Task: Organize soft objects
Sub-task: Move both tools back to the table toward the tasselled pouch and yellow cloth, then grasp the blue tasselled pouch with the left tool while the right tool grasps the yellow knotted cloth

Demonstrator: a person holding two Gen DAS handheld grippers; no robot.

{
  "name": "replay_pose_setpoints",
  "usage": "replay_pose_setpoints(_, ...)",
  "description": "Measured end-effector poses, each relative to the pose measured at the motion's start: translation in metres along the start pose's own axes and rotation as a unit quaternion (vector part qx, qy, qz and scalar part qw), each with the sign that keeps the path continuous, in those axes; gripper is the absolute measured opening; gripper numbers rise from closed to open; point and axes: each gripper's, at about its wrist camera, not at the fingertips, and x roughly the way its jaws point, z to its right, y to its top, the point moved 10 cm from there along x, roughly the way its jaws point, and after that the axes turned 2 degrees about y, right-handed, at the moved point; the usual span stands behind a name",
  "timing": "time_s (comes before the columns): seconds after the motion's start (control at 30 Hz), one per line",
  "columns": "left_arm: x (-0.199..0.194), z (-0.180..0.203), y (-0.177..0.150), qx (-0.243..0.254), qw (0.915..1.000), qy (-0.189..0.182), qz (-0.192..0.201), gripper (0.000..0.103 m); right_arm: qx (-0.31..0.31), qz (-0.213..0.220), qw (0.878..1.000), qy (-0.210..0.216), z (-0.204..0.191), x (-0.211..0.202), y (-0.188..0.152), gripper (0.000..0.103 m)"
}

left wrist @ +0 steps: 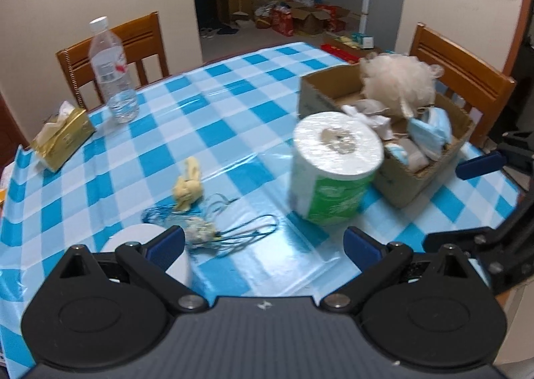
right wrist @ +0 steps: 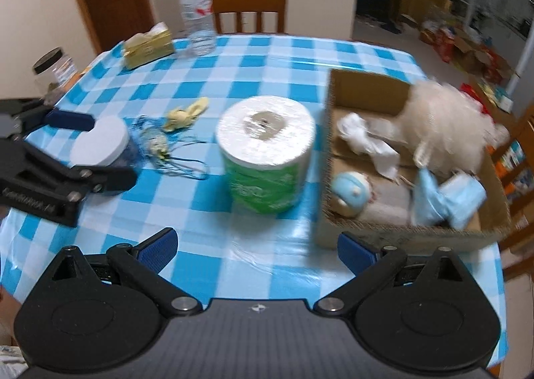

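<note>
Left tool [left wrist: 263,244]: jaws spread wide, empty, low over tabletop [left wrist: 233,118], white-lidded jar [left wrist: 147,245] just behind left finger. Toilet roll [left wrist: 335,167] upright ahead, touching cardboard box [left wrist: 400,185].

Right tool [right wrist: 257,247]: jaws wide, empty, level above tabletop edge; roll ahead, box holding bath pouf [right wrist: 444,127], masks [right wrist: 450,199].

R gripper [right wrist: 255,250] wide open, empty, over checked cloth [right wrist: 267,55]; paper roll [right wrist: 265,153] upright beside cardboard box [right wrist: 363,85] w/ soft bits.
</note>
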Motion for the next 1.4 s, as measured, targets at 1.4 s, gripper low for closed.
replay_pose_setpoints(1.4, 0.157, -0.075, -0.009, 0.006, 0.9706, -0.041, -0.237, 0.100, -0.197, 0.032, 0.973, 0.117, -0.058, 0.058, 0.116, 0.103)
